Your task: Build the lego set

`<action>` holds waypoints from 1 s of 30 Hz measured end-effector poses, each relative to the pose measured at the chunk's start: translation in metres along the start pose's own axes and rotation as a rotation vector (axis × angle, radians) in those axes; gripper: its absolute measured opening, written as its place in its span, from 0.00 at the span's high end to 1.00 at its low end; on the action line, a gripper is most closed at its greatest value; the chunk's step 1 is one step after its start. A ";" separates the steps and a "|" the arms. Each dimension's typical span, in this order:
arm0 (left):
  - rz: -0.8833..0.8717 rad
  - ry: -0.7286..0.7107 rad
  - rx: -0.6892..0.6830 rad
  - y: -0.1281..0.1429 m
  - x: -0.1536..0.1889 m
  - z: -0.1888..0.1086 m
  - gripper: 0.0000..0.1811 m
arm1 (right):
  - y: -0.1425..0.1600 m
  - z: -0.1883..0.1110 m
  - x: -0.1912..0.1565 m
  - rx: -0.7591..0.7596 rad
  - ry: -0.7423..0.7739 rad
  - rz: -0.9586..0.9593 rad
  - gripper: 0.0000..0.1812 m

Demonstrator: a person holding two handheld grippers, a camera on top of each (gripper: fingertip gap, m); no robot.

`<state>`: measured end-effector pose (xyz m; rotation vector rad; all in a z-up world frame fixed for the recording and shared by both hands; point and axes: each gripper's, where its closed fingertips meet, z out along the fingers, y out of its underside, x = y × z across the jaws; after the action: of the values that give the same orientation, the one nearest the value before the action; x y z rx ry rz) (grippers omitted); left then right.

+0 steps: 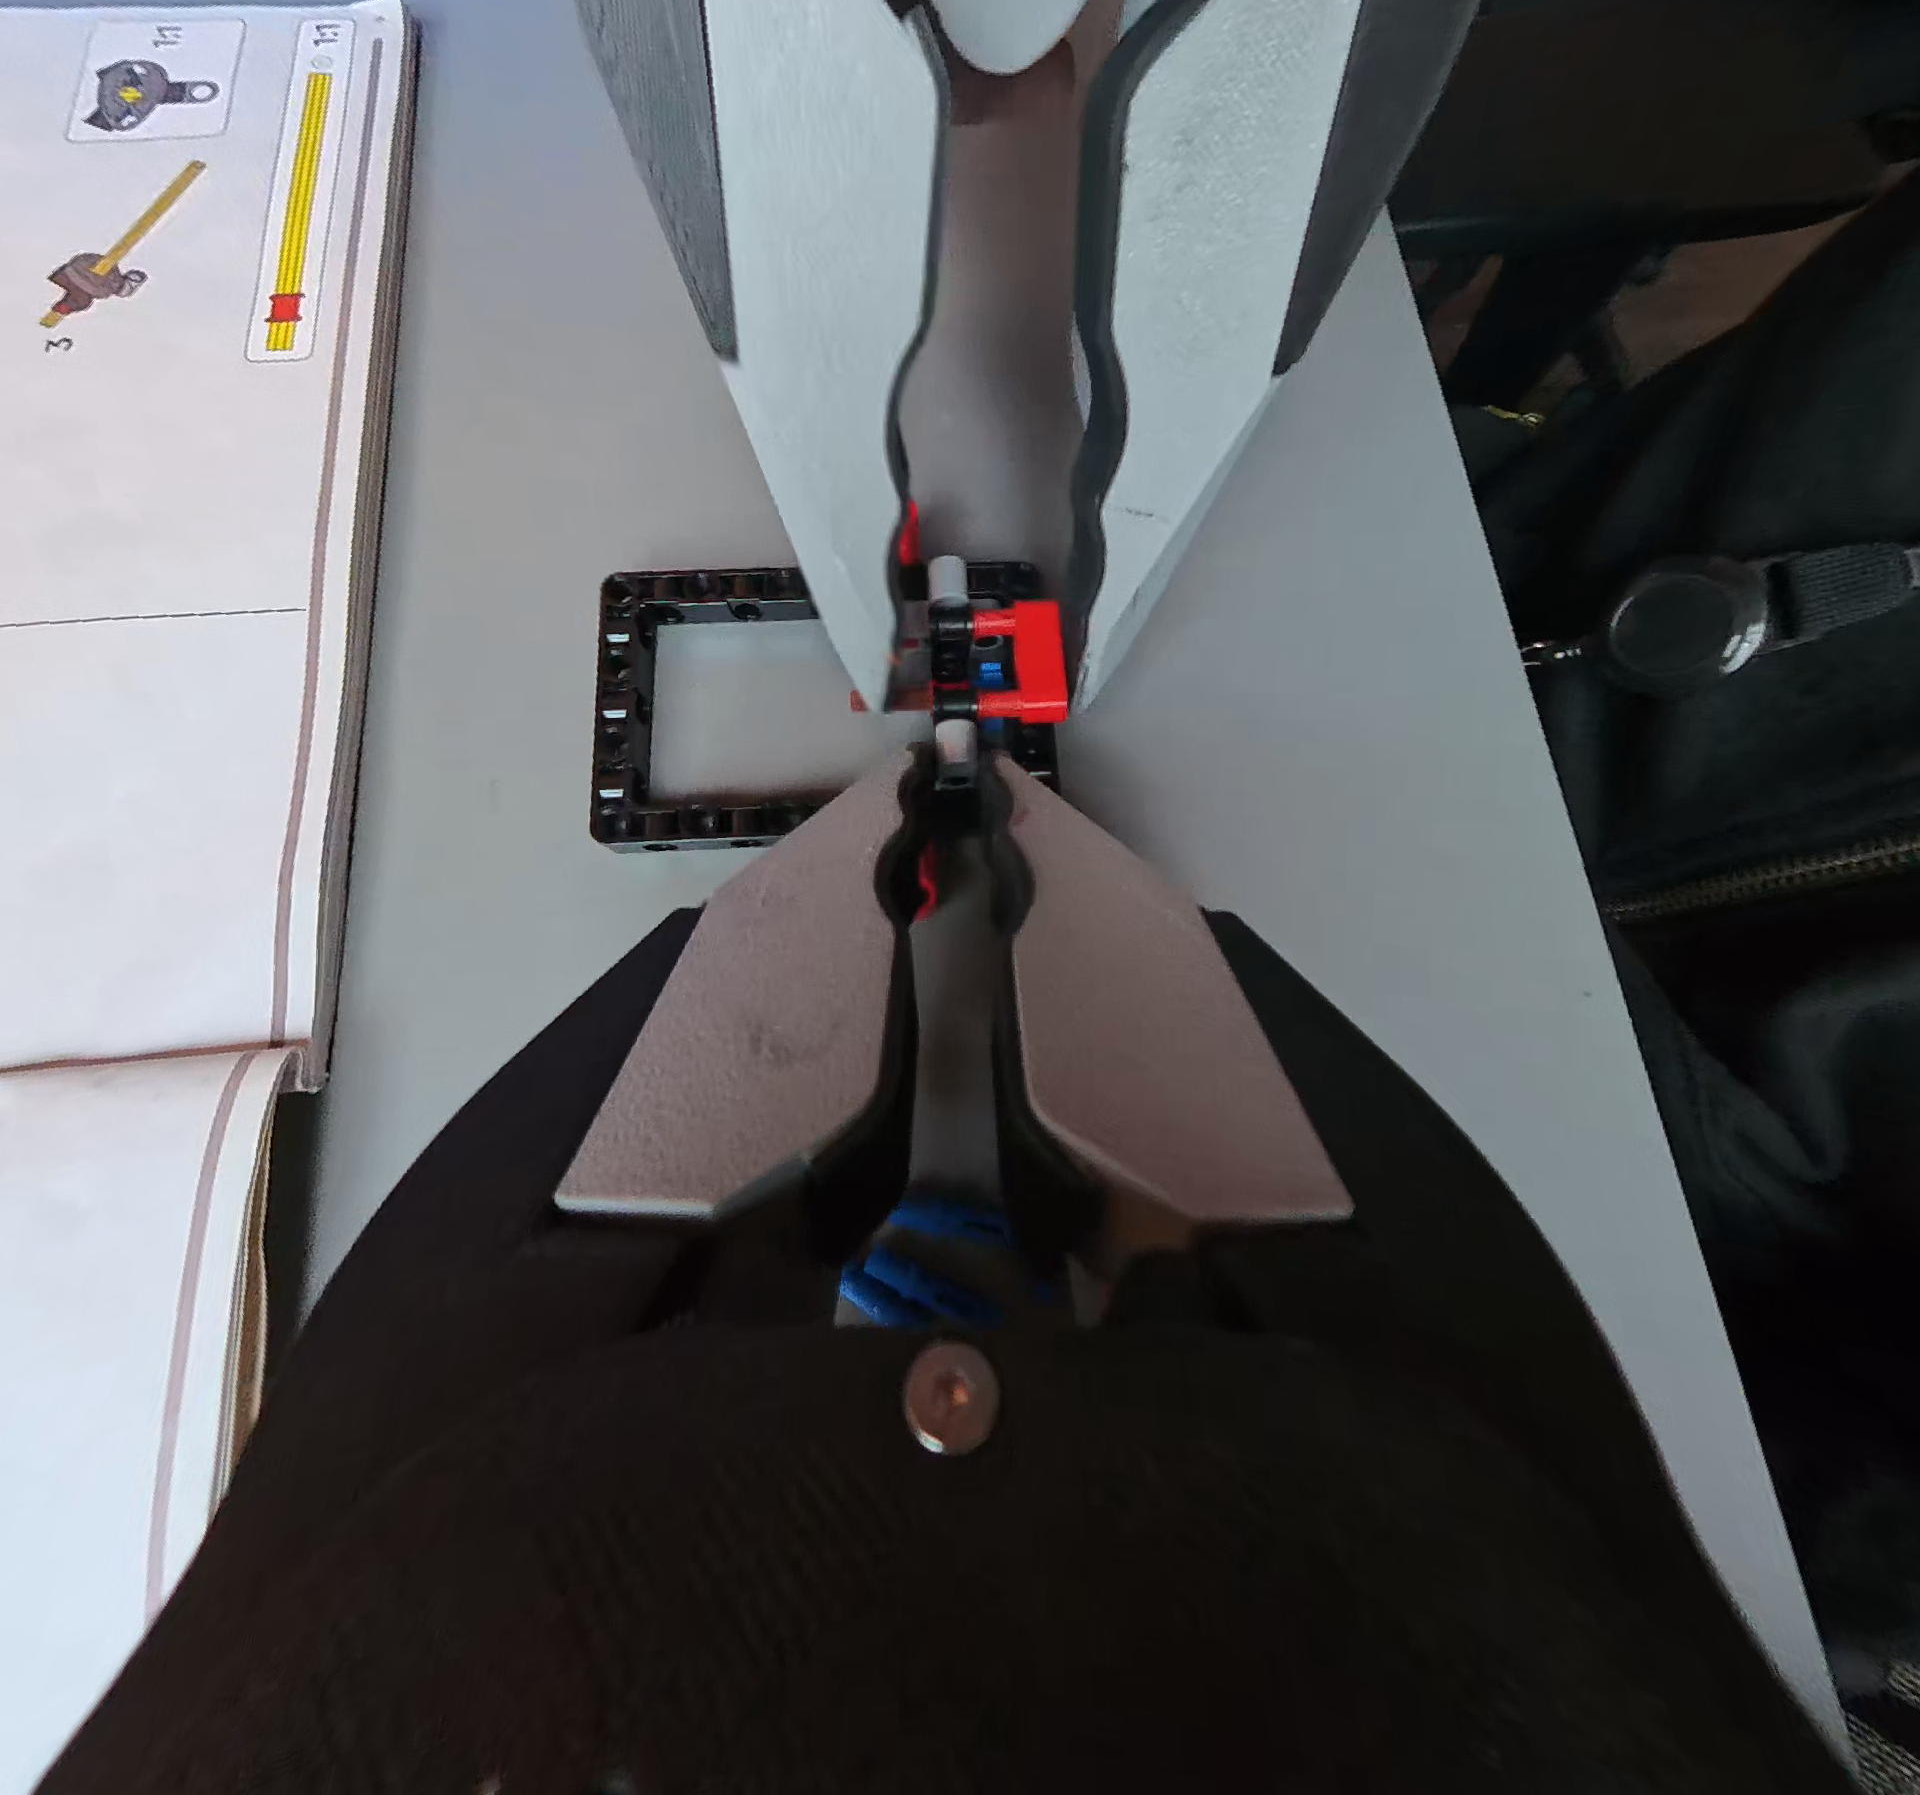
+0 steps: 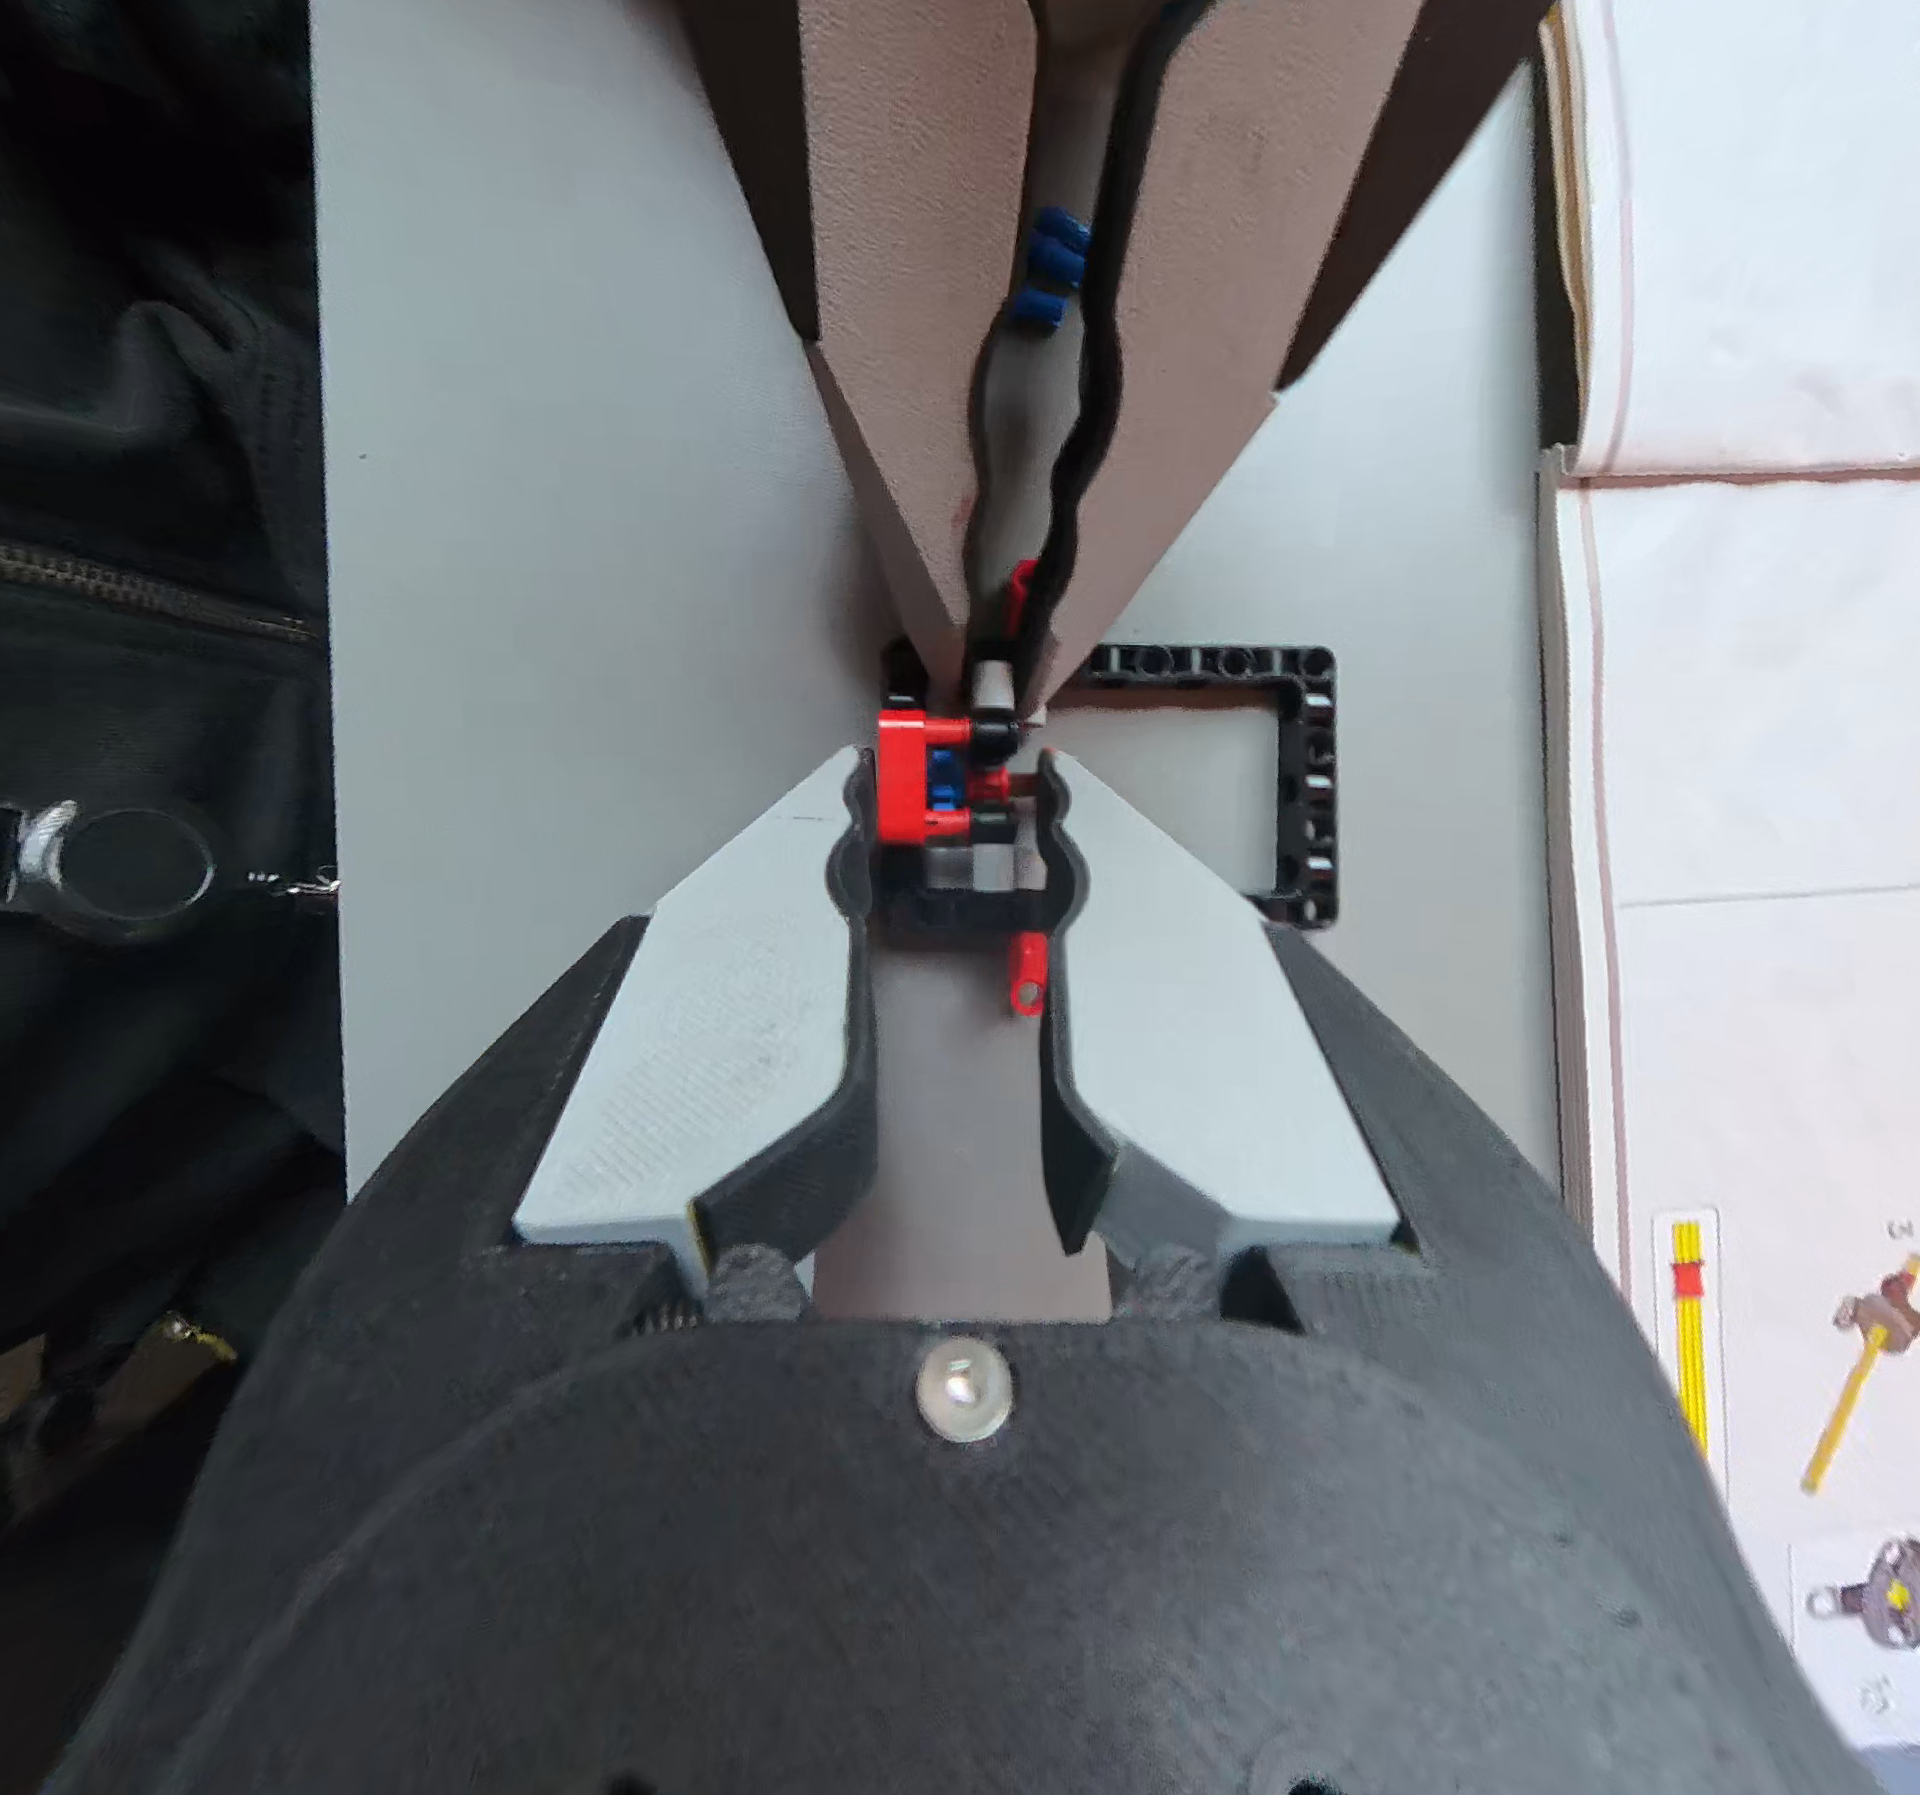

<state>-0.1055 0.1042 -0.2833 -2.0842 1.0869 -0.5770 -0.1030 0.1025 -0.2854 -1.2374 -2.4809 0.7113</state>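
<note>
A small assembly with a red piece (image 1: 1023,654), black connectors and grey pins sits on the right side of a black rectangular frame (image 1: 623,706) lying on the table. My left gripper (image 1: 956,779), with tan fingers, is shut on the near grey pin of the assembly. My right gripper (image 2: 954,769), with pale blue-grey fingers, comes from the opposite side and is closed across the assembly (image 2: 914,779), one fingertip on the red piece and the other on a thin axle end. The frame also shows in the right wrist view (image 2: 1311,779).
An open instruction booklet (image 1: 156,498) lies left of the frame. A loose red pin (image 2: 1029,976) lies between my right fingers. Blue pins (image 1: 935,1267) lie under my left gripper. A black bag (image 1: 1714,758) sits past the table's right edge (image 1: 1455,457). Left and right tips are no more than a few centimetres apart.
</note>
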 end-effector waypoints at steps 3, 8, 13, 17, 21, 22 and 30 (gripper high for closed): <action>-0.020 0.014 0.014 0.001 0.002 -0.002 0.97 | 0.004 -0.008 0.002 0.061 0.058 0.046 0.80; -0.038 0.034 0.009 0.001 0.006 0.000 0.79 | 0.003 -0.015 -0.001 0.208 0.045 0.134 0.79; -0.019 0.019 0.024 -0.003 0.009 0.001 0.84 | -0.001 -0.012 -0.005 0.293 0.025 0.149 0.84; -0.050 0.032 -0.004 -0.001 0.010 0.006 0.85 | -0.001 -0.007 -0.004 0.309 -0.003 0.152 0.87; -0.088 0.020 0.009 -0.003 0.007 0.005 0.87 | -0.001 -0.005 -0.002 0.331 -0.025 0.170 0.88; -0.090 0.021 0.009 -0.003 0.007 0.005 0.87 | -0.001 -0.005 -0.003 0.338 -0.028 0.169 0.88; -0.139 0.050 0.007 -0.002 0.008 0.006 0.87 | -0.002 -0.007 -0.002 0.344 -0.071 0.165 0.88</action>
<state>-0.0963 0.1008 -0.2848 -2.1609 0.9715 -0.7031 -0.0996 0.1020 -0.2788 -1.3088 -2.2004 1.1855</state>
